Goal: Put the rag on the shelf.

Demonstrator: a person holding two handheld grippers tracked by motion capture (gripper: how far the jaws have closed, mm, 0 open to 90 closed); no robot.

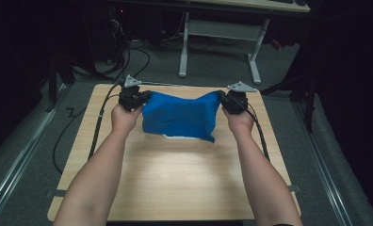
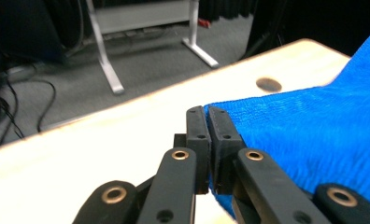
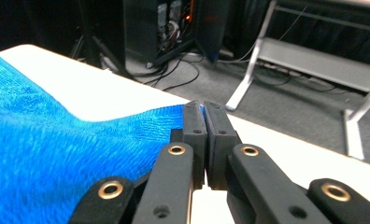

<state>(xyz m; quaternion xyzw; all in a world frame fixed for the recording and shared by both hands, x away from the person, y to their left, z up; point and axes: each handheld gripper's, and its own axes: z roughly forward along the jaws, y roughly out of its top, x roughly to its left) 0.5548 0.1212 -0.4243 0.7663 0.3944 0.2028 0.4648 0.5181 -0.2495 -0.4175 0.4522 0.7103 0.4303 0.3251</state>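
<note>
High view: you've got the blue cloth [image 1: 182, 117] stretched between both grippers over the far half of the worktop [image 1: 175, 188]. Left gripper [image 1: 140, 97] has its far-left corner, right gripper [image 1: 224, 100] its far-right corner. The middle sags between them, and the near hem lies on or just above the wood; can't tell which. A pale strip shows under that hem, prob. a lining or a 2nd layer.

Left gripper view: jaws closed on the cloth's edge, with fabric nipped between the 2 pads [image 2: 196, 126]. Right gripper view: same story, jaws pinched tight on the opposite corner, cloth running off to 1 side.

Handling, as I judge it: the cloth is light, soft, fuzzy weave, no stiffness at all. It'll drape and fold wherever you leave slack, so keep tension between the corners if you want it flat. Not fragile and not slippery; the pile should give the pads good bite. Corners are the right place to hold, as you're doing; a grip mid-edge would let the ends flop.

Room: near the cloth's far side the worktop edge is close, so don't push further out or the hem drops off the back. Towards you from the cloth there's plenty of bare wood. To either side of the cloth there's less margin, and the cables [image 1: 97, 127] trail beside the left edge.
</note>
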